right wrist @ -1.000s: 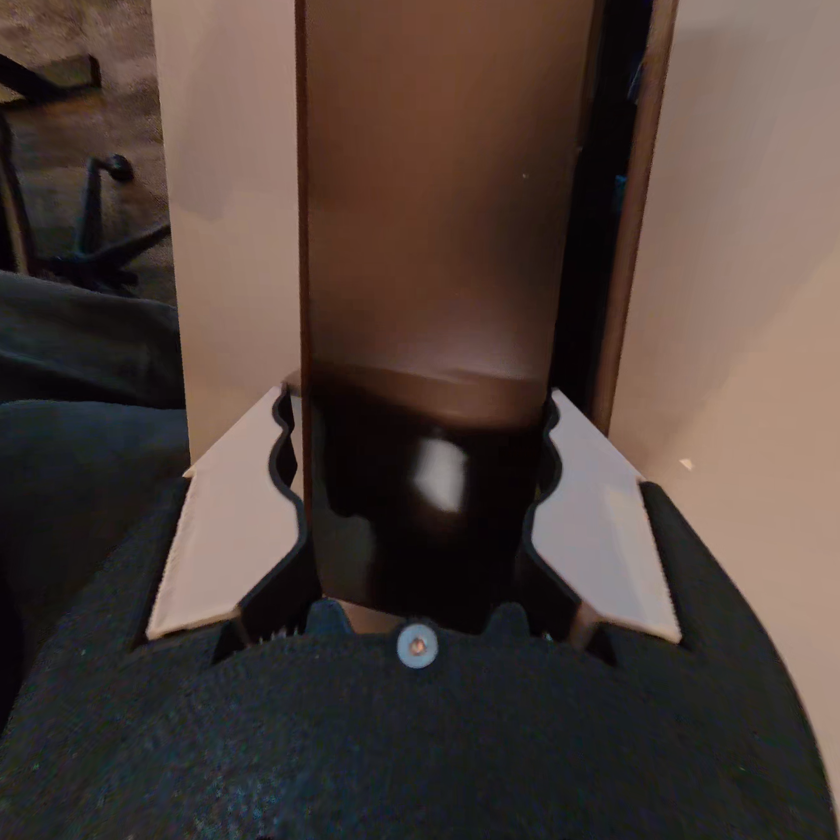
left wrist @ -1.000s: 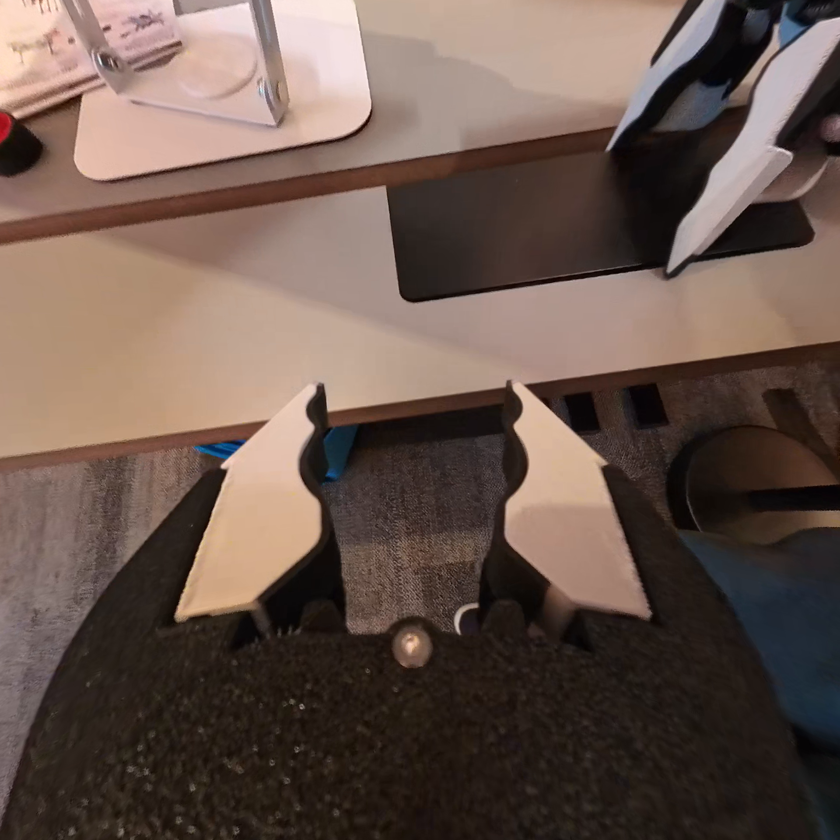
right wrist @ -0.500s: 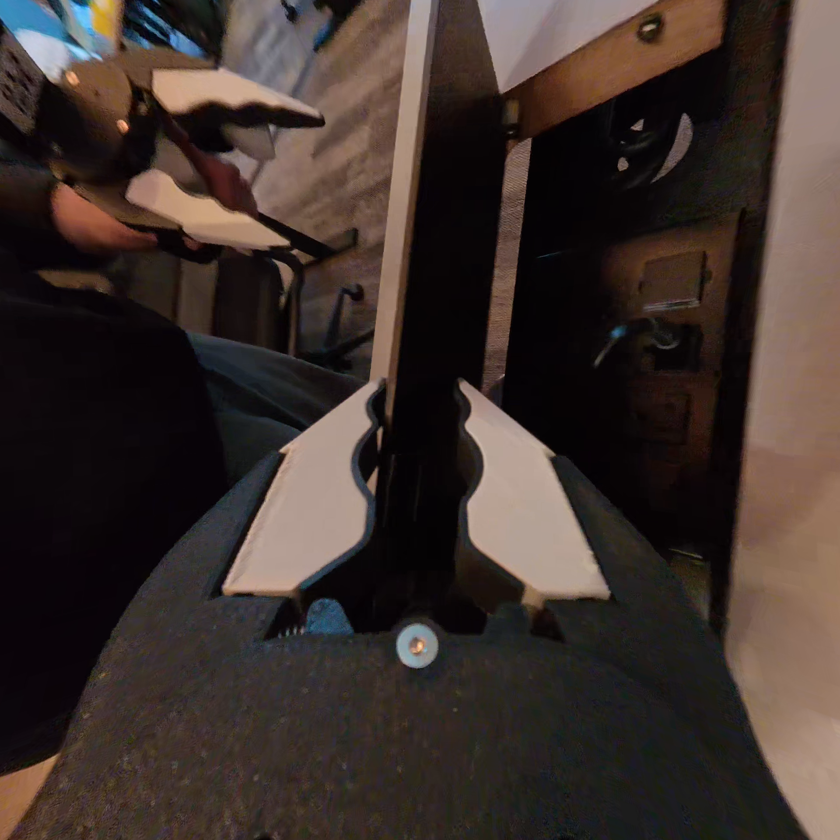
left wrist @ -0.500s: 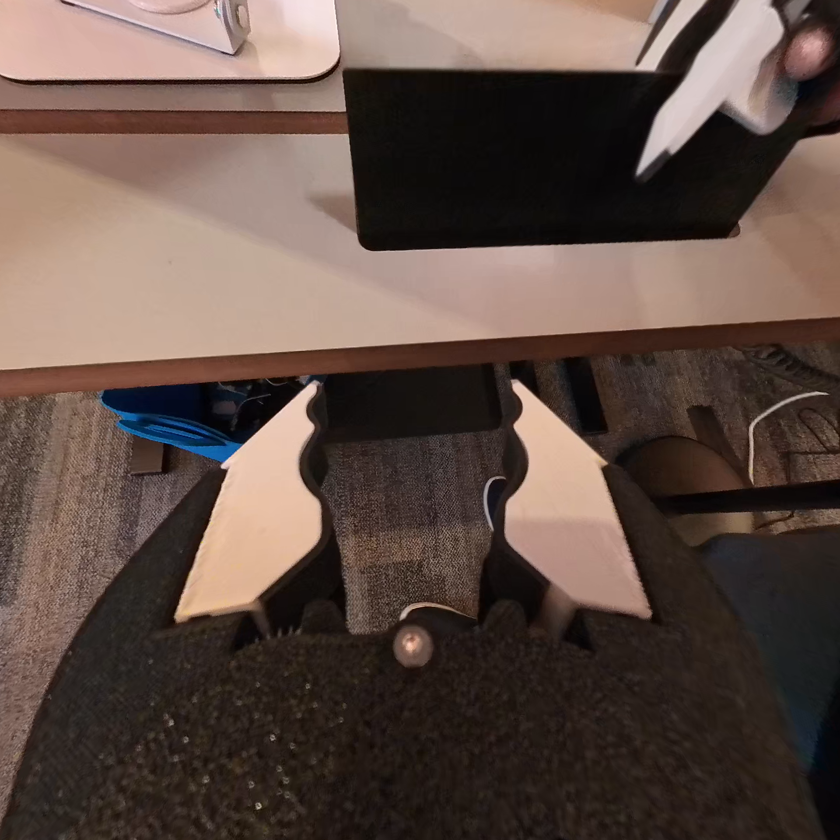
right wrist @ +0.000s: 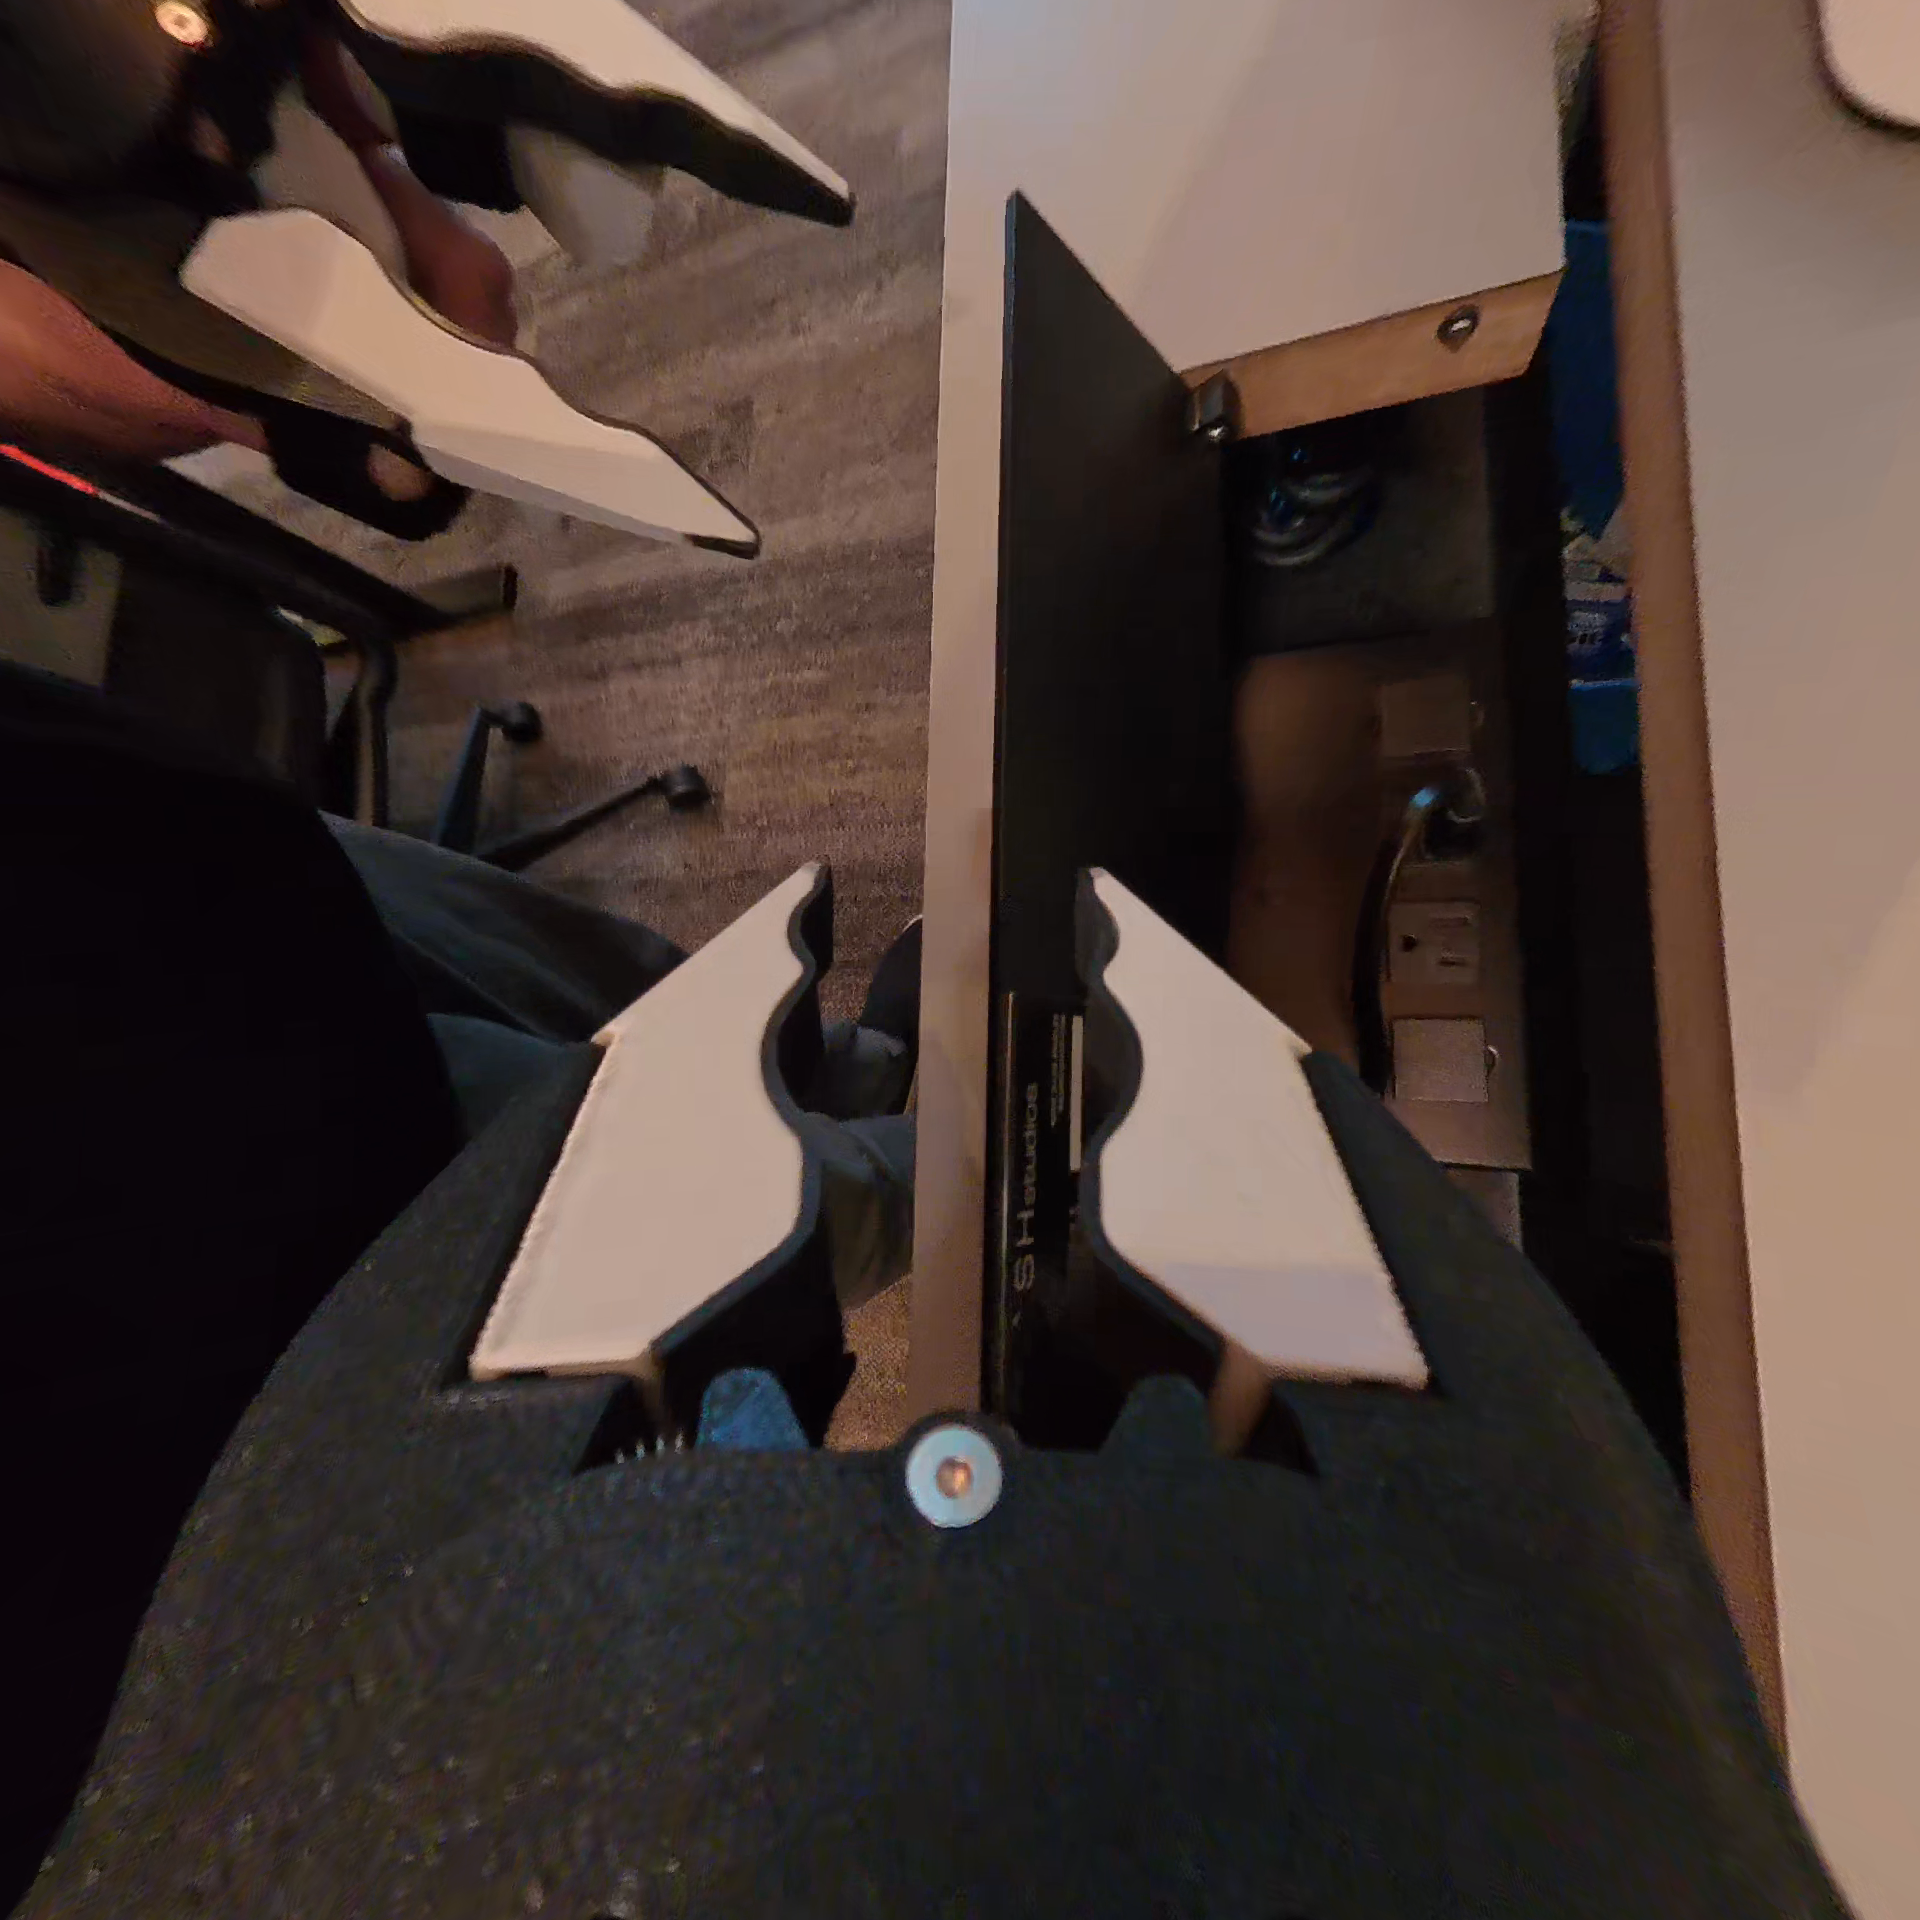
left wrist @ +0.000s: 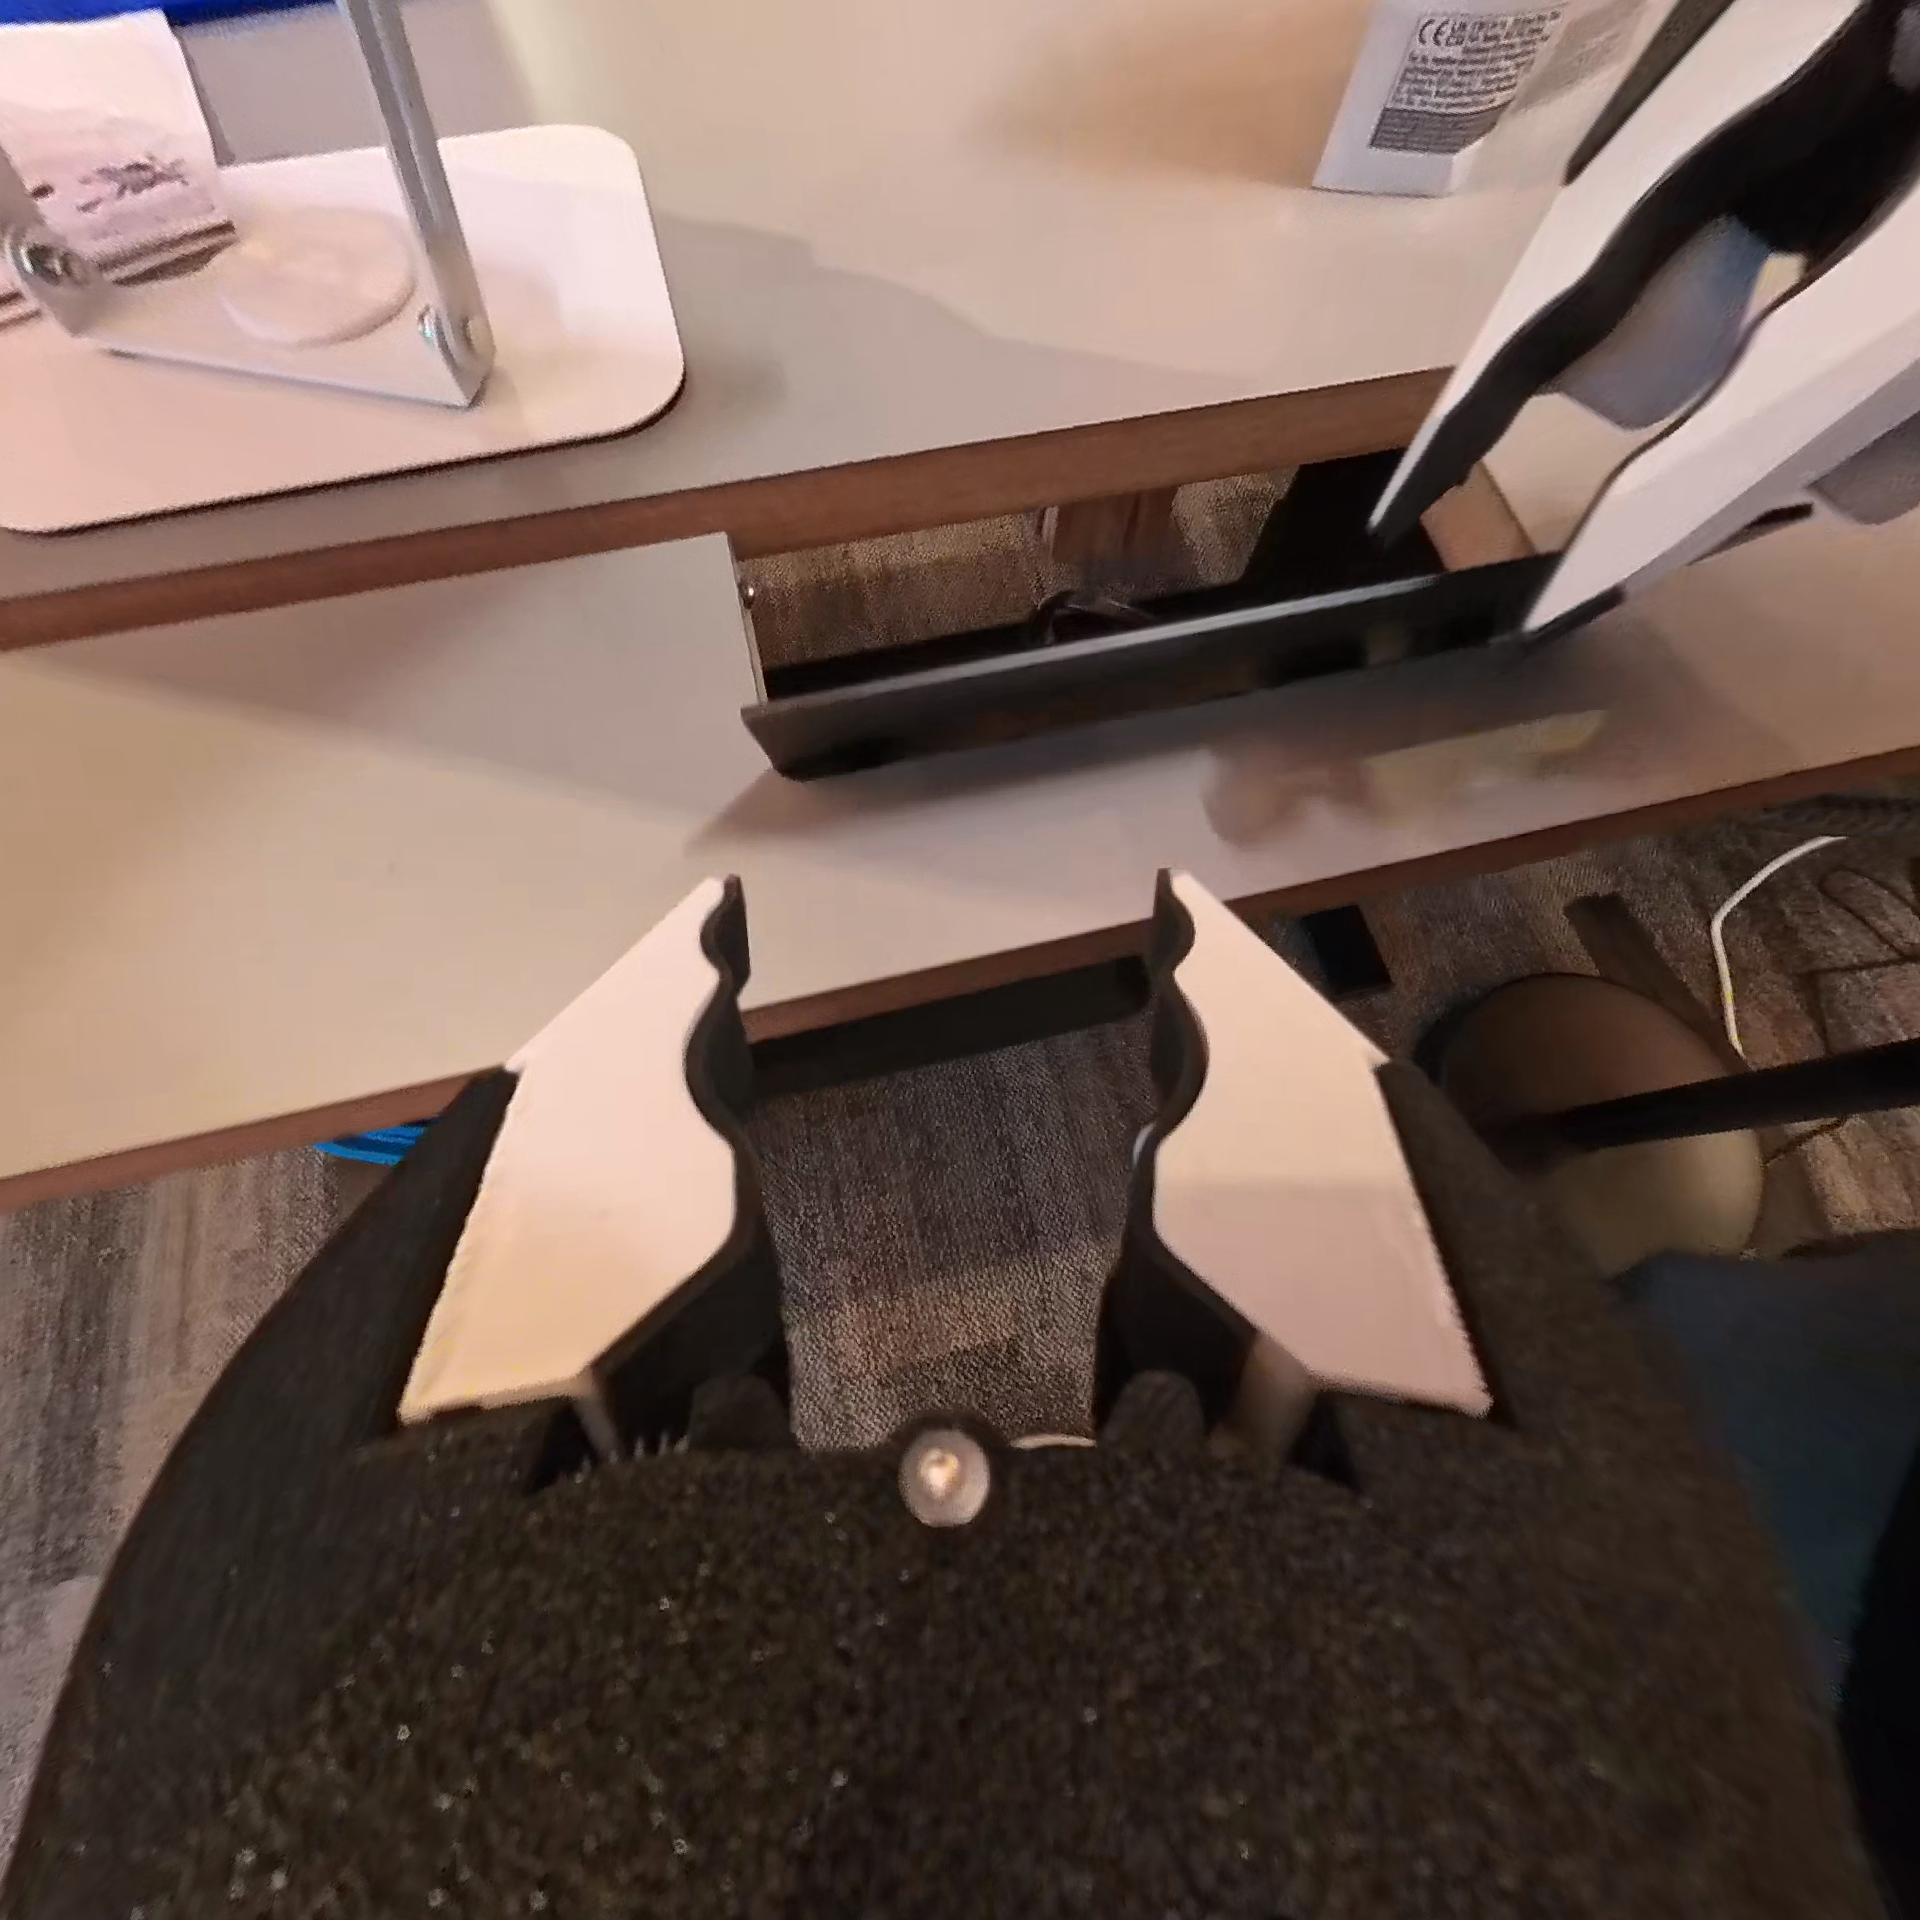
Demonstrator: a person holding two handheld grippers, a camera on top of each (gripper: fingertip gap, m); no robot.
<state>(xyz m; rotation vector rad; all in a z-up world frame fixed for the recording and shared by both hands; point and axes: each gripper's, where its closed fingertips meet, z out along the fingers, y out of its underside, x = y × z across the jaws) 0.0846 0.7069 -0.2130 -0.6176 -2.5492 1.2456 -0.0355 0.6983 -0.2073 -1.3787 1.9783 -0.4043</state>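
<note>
Black flat hinged metal flap panel (right wrist: 1101, 623): set in the beige laminate desk top (left wrist: 312, 831), swung up on edge along the near side of its rectangular opening (left wrist: 987, 582).

Right gripper (right wrist: 956, 883): jaws apart, straddling the right end of the panel. One finger sits just beside the panel's inner face. The other is clear of the desk surface, so nothing is clamped.

Left gripper (left wrist: 945, 904): jaws apart, empty, hovering over the near desk edge above the grey carpet (left wrist: 935, 1195), well apart from the panel.

Handling (judgement): the panel looks thin, stiff and smooth-coated, so it is likely slippery and rigid, not fragile. It is light but held by its hinge, so it should swing rather than lift free. The free long edge near a corner is the best place to take hold, with the pads flat on both faces.

Surroundings: a wall-type power socket (right wrist: 1439, 951) and cables sit below the opening. A white rounded base plate with a silver metal bracket (left wrist: 312, 343) stands far left. A white printed box (left wrist: 1455, 94) stands far right.
</note>
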